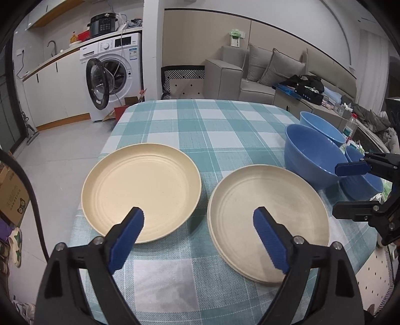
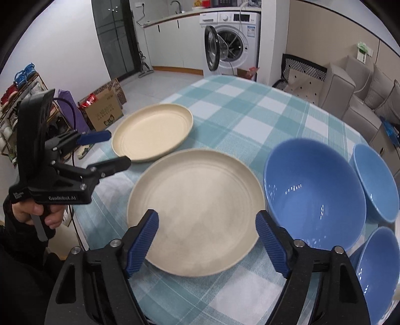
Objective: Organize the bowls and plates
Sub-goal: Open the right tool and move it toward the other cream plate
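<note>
Right wrist view: right gripper (image 2: 207,237) fingers (image 2: 143,241) spread over stacked cream plates (image 2: 197,197).

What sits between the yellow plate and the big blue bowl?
The grey-beige plate, lying flat on the checked tablecloth, close beside the big blue bowl; clearest in the right wrist view.

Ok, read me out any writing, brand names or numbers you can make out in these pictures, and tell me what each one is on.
"GenRobot.AI": white lettering on the black body of the left gripper, seen from the right wrist.
Small white label at that body's end: too small to read.
Cardboard box on the floor: printed text and logo, blurred.
Washing machine panel, sticker, brand mark: too small to read.
Black cooker display: unreadable.
</note>
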### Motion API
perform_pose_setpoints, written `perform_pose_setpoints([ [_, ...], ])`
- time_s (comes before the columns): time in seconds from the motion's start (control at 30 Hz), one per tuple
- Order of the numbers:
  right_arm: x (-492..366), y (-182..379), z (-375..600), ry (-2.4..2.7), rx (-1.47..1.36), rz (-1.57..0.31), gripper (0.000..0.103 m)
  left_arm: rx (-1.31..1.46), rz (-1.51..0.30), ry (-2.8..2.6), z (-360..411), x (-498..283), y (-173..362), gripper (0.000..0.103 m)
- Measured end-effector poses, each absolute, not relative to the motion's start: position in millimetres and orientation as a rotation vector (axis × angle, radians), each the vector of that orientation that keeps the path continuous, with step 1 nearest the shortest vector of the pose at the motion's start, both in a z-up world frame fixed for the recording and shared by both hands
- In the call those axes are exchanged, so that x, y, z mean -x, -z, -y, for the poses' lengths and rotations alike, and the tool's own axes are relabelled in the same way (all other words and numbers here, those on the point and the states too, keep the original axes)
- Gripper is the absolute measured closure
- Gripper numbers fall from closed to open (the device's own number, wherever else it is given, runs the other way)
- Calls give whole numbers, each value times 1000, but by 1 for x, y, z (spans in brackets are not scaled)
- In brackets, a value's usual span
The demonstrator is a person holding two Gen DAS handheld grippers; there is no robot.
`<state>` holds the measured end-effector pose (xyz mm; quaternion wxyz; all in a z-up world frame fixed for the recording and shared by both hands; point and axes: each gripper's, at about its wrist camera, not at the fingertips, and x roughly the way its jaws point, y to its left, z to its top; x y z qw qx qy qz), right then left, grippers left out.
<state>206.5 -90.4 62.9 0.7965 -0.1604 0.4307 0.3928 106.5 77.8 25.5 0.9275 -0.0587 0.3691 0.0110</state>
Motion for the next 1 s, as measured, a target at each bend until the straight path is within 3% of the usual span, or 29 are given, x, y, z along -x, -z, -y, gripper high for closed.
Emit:
perform_pose_setpoints([
  [0.43, -220, -85, 66, -926, 308, -866, 10, 134, -700, -115, -106, -95, -40, 5],
  [1.0, -227, -94, 28, -961, 295, -845, 8, 105, -716, -153, -125, -84, -36, 5],
])
